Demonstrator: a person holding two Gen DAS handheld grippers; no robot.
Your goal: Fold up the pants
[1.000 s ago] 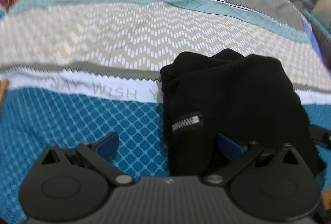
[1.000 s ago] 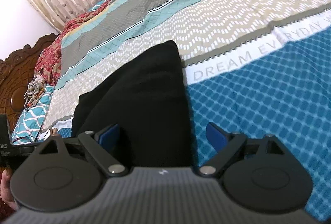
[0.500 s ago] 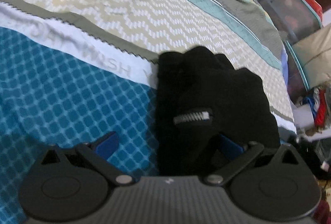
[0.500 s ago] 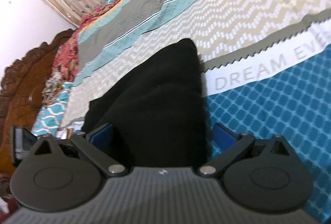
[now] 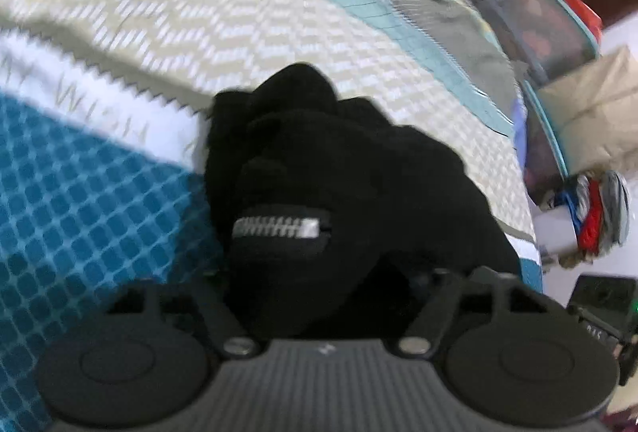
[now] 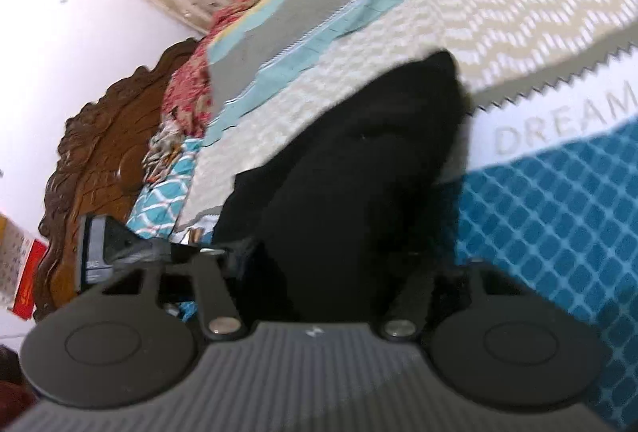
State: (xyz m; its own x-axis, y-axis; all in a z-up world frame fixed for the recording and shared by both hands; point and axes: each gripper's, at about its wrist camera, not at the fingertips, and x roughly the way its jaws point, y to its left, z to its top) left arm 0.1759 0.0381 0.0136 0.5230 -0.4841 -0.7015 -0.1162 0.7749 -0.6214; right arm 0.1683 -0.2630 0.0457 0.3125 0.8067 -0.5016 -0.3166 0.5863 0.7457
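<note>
The black pants [image 5: 359,169] lie folded in a thick bundle on the patterned bedspread [image 5: 99,193], with a silver zipper [image 5: 279,226] on the near face. My left gripper [image 5: 319,292] is shut on the near edge of the bundle; the black cloth covers its fingertips. In the right wrist view the same pants [image 6: 371,173] fill the middle, and my right gripper [image 6: 323,280] is shut on their near edge, its fingertips buried in the cloth. The other gripper's body [image 6: 103,248] shows at the left of that view.
The bedspread [image 6: 558,213] has blue diamond, white lettered and beige zigzag bands. A carved wooden headboard [image 6: 99,161] and pillows [image 6: 187,101] stand at the left. Storage bags [image 5: 558,45] and a heap of clothes [image 5: 598,216] sit beyond the bed's right edge.
Both grippers were open around the bundle's near edge; they have now closed on the black cloth. Both views have tilted and the bundle has bunched up nearer the cameras.
</note>
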